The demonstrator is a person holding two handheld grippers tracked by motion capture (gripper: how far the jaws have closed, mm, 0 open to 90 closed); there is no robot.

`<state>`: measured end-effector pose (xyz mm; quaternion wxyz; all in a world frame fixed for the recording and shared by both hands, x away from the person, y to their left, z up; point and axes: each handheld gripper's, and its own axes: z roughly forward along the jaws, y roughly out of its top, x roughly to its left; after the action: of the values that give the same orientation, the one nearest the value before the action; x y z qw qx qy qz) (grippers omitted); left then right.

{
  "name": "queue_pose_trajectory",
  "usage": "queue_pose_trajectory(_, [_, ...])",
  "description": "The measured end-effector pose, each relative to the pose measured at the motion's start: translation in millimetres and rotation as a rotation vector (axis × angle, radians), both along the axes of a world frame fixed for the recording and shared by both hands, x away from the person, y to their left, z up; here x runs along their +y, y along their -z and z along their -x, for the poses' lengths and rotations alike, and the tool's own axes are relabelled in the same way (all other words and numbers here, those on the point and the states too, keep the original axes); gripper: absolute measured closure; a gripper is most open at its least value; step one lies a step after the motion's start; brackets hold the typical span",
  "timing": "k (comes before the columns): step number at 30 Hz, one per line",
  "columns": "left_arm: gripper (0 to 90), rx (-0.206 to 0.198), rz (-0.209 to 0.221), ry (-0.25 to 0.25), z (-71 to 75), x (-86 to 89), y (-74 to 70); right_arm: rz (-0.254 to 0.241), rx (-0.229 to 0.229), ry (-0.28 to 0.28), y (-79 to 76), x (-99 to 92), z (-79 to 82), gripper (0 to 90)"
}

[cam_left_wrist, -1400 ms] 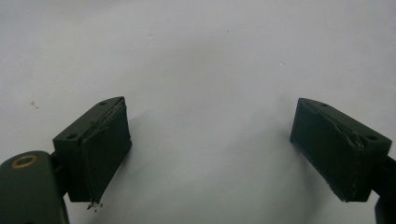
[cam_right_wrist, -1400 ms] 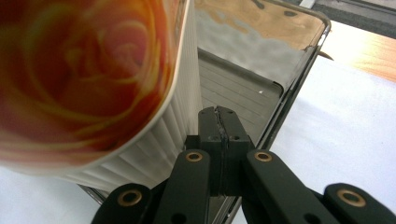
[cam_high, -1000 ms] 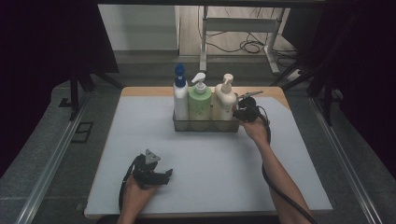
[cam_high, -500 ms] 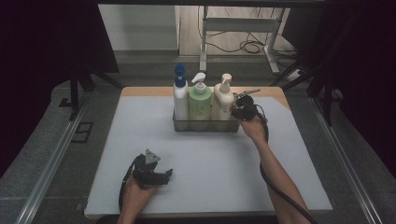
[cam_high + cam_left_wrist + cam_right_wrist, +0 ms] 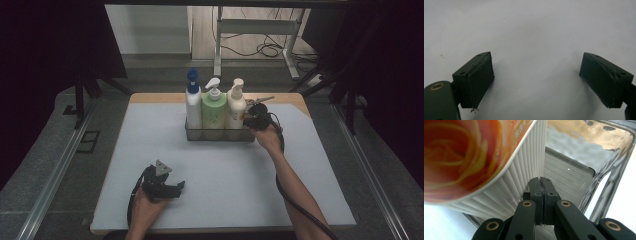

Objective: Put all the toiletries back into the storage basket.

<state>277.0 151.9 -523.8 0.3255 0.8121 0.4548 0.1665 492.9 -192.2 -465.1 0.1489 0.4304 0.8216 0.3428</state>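
Here we press our closed, empty right gripper (image 5: 541,181) against the cream bottle (image 5: 236,107) inside the basket (image 5: 220,135), nudging it; our left gripper (image 5: 536,75) rests wide open and empty, well short of the basket.

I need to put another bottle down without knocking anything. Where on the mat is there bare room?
The white mat is bare left of the wire basket, and across the middle between the basket and the left hand-held gripper. Crowded: the basket's right end, where the shut right hand-held gripper sits beside the cream pump bottle, with the forearm crossing the right side.
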Motion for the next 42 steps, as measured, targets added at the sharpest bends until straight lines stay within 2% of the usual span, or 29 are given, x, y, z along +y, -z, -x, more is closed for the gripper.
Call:
queue_pose_trajectory(15, [11.7,0.001,-0.001,0.001,-0.1,0.1,-0.1,0.004,-0.002,-0.011,-2.2,6.7,2.2,89.3])
queue_pose_trajectory(42, [11.6,0.001,0.001,-0.001,-0.2,0.0,0.0,0.004,-0.004,-0.010,-9.6,6.9,12.0,89.6])
